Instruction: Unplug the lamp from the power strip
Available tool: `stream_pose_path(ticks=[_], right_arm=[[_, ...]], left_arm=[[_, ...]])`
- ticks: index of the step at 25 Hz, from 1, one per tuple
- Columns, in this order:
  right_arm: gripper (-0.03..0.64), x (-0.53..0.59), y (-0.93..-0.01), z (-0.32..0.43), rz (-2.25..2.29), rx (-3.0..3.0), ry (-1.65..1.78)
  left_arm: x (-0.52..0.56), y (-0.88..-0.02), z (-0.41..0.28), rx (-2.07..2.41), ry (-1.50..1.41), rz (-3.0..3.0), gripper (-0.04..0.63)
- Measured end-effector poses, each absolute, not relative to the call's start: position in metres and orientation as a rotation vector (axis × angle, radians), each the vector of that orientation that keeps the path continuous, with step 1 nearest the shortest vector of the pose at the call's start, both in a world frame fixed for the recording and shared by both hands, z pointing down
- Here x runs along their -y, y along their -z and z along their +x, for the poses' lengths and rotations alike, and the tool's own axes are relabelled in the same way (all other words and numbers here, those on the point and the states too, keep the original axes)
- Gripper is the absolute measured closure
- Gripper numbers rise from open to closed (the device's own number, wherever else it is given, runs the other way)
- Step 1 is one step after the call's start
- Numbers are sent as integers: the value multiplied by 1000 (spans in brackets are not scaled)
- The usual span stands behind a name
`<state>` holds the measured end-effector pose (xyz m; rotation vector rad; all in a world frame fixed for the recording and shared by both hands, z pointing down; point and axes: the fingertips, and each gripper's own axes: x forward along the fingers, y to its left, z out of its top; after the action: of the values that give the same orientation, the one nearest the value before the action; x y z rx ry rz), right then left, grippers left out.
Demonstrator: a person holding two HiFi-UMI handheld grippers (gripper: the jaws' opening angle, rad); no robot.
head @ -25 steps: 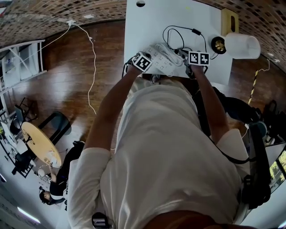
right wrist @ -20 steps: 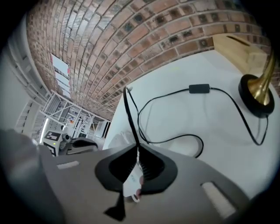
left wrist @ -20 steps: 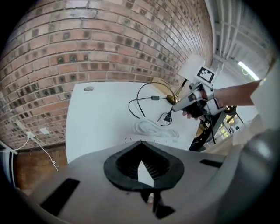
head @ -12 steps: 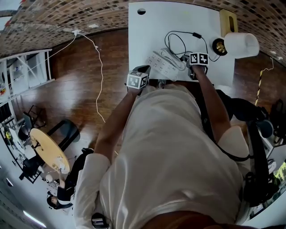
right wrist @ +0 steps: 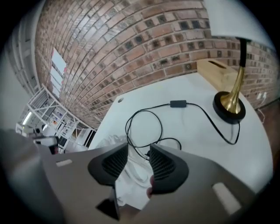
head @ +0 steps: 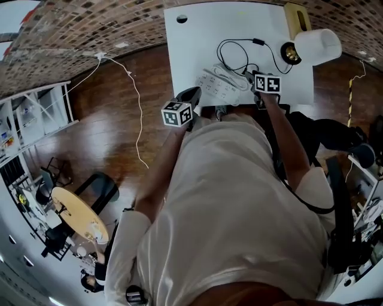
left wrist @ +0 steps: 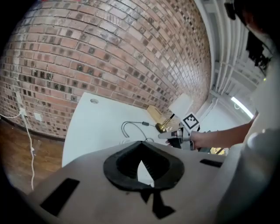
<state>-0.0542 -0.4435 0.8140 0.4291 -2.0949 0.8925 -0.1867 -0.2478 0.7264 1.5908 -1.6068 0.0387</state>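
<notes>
Up against the brick wall (right wrist: 131, 43) sits the big white rectangular tabletop (head: 197, 36), and everything for this job is bunched at its near-right end, within easy reach of the person.

Biggest item on it is the lamp (head: 317, 45), with a white drum shade on a brass stem and a round black-and-brass base. It's parked in the far right corner next to a light wooden box (head: 296, 18), well apart from the action, so only its cord has to be dealt with.

Next, the white multi-socket power strip (head: 216, 85) lies flat near the front edge with its own white lead heaped on top.

The lamp's thin black cord (right wrist: 144, 118) runs from the base past a small inline switch (right wrist: 178, 104), loops loosely on the tabletop and drops toward the strip. All that slack means a pull on the plug shouldn't drag the lamp.

The right claw (right wrist: 138, 151) angles down right over the strip. Its jaws have just been opening and now stand well apart, pads pressing on nothing, with only white lead and strip showing in the gap. The black plug (right wrist: 148, 153) sits just beside one pad. My guess is it's just been let go, but I honestly can't tell if it's out of the socket.

The left claw (left wrist: 141, 146) hangs off the tabletop's left front corner, tips together and nothing in it, so it isn't bracing the strip at all.
</notes>
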Motion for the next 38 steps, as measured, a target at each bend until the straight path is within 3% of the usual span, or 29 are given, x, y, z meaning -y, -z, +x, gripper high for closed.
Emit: stream_pose_path(ticks=[12, 26, 38], right_arm=[[491, 366, -741, -80, 384, 2307, -501], [497, 277, -690, -95, 468, 2353, -399], [503, 227, -695, -75, 601, 2351, -470]], left_arm=[[239, -659, -204, 1628, 37, 1845, 592], [117, -656, -237, 1656, 48, 1828, 592], [79, -660, -235, 1624, 64, 1843, 592]])
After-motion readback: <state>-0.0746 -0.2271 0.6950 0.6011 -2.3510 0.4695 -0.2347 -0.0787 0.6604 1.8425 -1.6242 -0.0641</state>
